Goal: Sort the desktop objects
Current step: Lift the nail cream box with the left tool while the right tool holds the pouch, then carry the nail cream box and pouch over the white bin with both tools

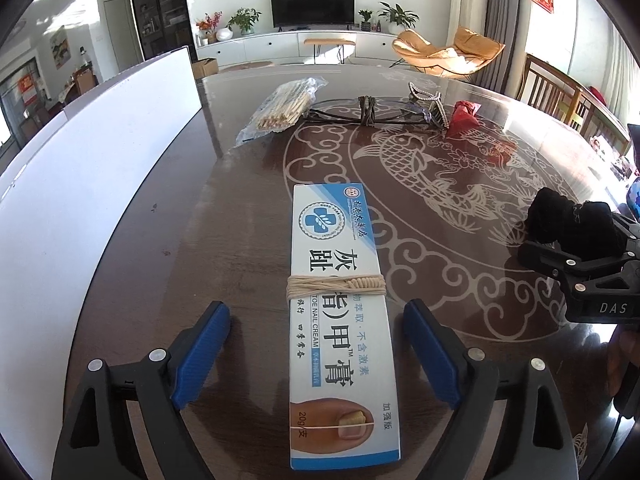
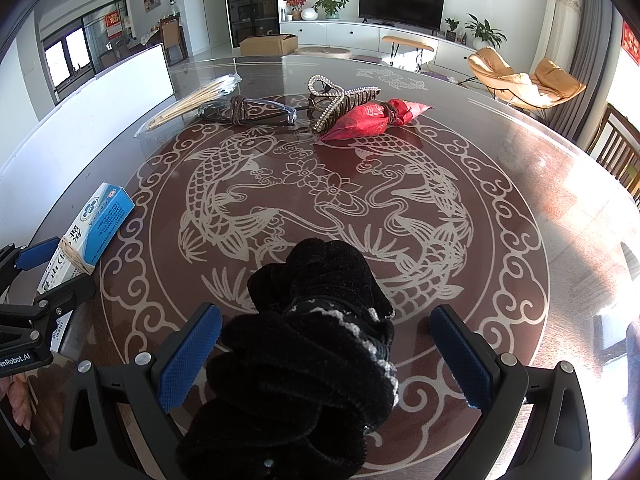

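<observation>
Left wrist view: the left gripper [image 1: 316, 356] sits low over the table [image 1: 160, 248], its blue pads [image 1: 202, 354] spread wide on either side of a long cream box [image 1: 340, 320] bound with string. Gaps show on both sides, so the jaws are released and grip nothing; the box lies flat on the table, lengthwise between them, which looks like lining up for a pinch across its narrow width. Far across the table lie a bag of sticks [image 1: 282, 108], glasses [image 1: 368, 114] tied with cord, a beaded hair clip [image 1: 426, 100] and a red packet [image 1: 464, 116], grouped in a row as if gathered there. At the right, the right gripper [image 1: 576, 256] holds something black and furry. A white board [image 1: 80, 160] runs along the left edge.

Right wrist view: the right gripper [image 2: 324, 356] straddles a black fuzzy bundle [image 2: 312, 340], perhaps a scarf or glove. The left pad touches the fabric, while the right pad stands clear, so the jaws are open, not clenched. The bundle fills the near centre, and I cannot tell whether it rests on the table or on the tool. The box is near left, with the left gripper around it. The red packet, hair clip, glasses and sticks lie far beyond the fish pattern.
</observation>
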